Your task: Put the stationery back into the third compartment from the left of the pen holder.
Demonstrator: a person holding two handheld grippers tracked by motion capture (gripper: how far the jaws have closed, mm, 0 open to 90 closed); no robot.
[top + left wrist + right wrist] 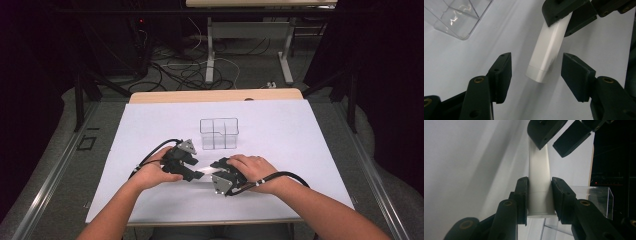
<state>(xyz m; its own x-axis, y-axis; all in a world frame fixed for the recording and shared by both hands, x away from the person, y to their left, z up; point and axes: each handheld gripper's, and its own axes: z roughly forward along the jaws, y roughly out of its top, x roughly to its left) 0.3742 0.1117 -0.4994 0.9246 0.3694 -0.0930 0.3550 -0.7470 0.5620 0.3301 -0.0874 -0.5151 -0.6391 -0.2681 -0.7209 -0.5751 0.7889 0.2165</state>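
A white oblong stick (204,172) lies just above the white table sheet, between the two hands. My right gripper (539,192) is shut on one end of the stick (538,182), with both pads pressed flat on its sides. The stick's other end (546,50) reaches between the jaws of my left gripper (537,67), which stand open with a gap on each side. In the high view my left gripper (196,173) and right gripper (212,173) face each other tip to tip near the table's front.
A clear plastic box (219,133) with inner dividers stands on the white sheet (280,130) just behind the hands, and its corner (456,17) and wall (596,197) are near the jaws. Beyond the table's wooden far edge (215,96), cables and desk legs cross the floor.
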